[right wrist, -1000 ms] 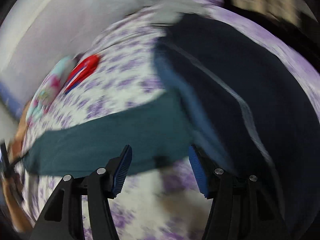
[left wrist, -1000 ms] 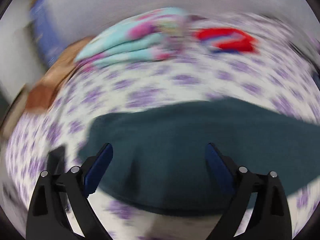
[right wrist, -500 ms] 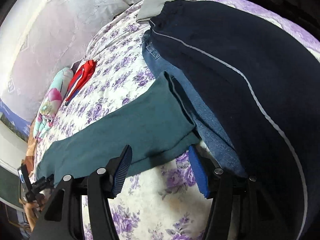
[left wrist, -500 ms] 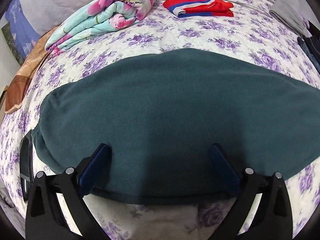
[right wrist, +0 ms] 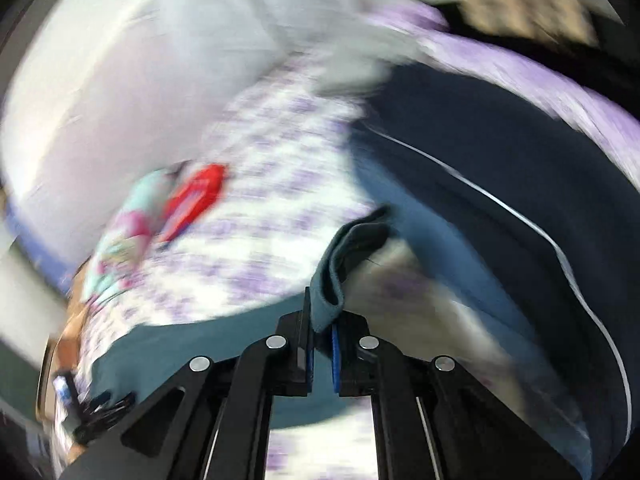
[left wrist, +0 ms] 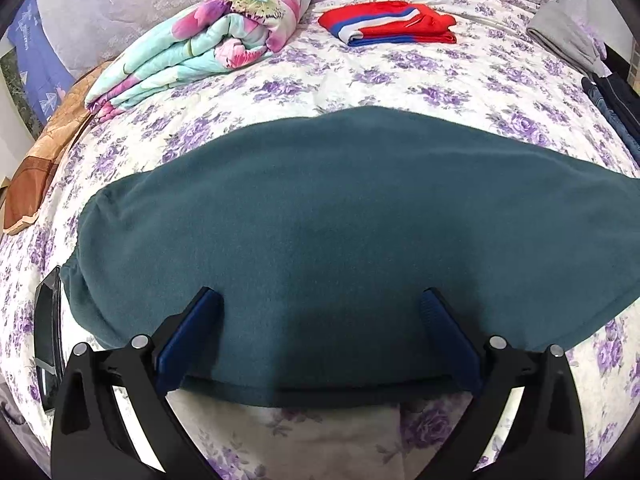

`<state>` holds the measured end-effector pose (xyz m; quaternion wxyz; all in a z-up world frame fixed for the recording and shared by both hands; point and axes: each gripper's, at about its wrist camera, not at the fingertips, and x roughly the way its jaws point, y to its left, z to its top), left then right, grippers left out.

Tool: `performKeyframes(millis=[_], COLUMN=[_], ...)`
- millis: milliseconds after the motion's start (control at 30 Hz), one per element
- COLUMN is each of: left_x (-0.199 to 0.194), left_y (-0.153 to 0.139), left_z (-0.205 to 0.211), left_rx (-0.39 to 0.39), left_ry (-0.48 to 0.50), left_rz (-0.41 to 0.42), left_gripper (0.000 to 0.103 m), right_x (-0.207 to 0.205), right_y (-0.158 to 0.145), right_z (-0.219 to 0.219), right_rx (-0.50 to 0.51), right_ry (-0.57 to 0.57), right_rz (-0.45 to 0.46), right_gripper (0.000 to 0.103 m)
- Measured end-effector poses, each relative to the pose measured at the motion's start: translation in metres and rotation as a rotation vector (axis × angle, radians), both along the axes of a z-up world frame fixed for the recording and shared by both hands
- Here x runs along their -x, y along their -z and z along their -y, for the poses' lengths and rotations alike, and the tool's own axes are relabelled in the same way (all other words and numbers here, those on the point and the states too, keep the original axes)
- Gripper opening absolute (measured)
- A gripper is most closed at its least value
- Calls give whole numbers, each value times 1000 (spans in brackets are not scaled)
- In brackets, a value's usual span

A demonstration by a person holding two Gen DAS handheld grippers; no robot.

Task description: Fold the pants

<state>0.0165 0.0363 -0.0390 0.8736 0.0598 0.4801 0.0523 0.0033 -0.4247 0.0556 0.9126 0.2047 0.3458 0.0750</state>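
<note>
The right gripper [right wrist: 320,338] has clamped narrow on one end of the teal pants [left wrist: 340,240], which lie across the bed [left wrist: 440,80] along its near edge. The left gripper [left wrist: 320,336], fingers spread wide, hovers over the other end. Best bet: carry the pinched end across low and level, keeping edges aligned.

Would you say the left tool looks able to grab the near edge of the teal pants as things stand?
Probably yes: the left tool stands wide open over the teal pants, whose near edge lies between its fingers with nothing on top.
</note>
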Motion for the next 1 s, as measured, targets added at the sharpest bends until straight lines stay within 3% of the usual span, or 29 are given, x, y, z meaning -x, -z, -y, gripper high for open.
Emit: performKeyframes(millis=[67, 167, 267, 333, 400, 433, 467, 500, 533, 600, 700, 767, 867, 1000], left_x=[5, 16, 27, 33, 35, 36, 37, 37, 37, 35, 33, 30, 21, 2], left_y=[-3, -8, -11, -12, -11, -10, -10, -10, -10, -12, -21, -30, -40, -44], left_z=[-3, -13, -29, -40, -51, -54, -56, -56, -55, -50, -38, -27, -5, 22], left_rx=[0, -1, 32, 62, 80, 88, 97, 103, 96, 63, 42, 55, 78, 164], left_ry=[-11, -69, -117, -142, -171, -178, -184, -186, -185, -181, -166, -136, -88, -39], left_rz=[22, 57, 73, 77, 73, 72, 72, 71, 71, 74, 101, 121, 135, 107], left_gripper=[99, 99, 99, 99, 99, 99, 99, 99, 99, 99, 99, 99, 99, 99], right_x=[-13, -33, -54, -66, -70, -67, -65, -66, -68, -71, -62, -62, -68, -70], right_y=[-17, -15, 20, 60, 99, 99, 93, 88, 84, 73, 45, 33, 34, 53], right_z=[-50, -125, -210, -263, -296, -304, -307, -305, -298, -279, -231, -185, -125, -95], right_rx=[4, 12, 46, 109, 166, 199, 229, 187, 135, 70, 52, 66, 120, 99], right_ry=[-112, -264, -436, -539, -591, -616, -636, -672, -680, -692, -648, -550, -379, -348], right_rz=[41, 40, -57, -181, -303, -236, -211, -239, -267, -289, -178, -120, -106, -156], right_gripper=[7, 7, 7, 7, 15, 25, 36, 53, 56, 56, 56, 56, 56, 56])
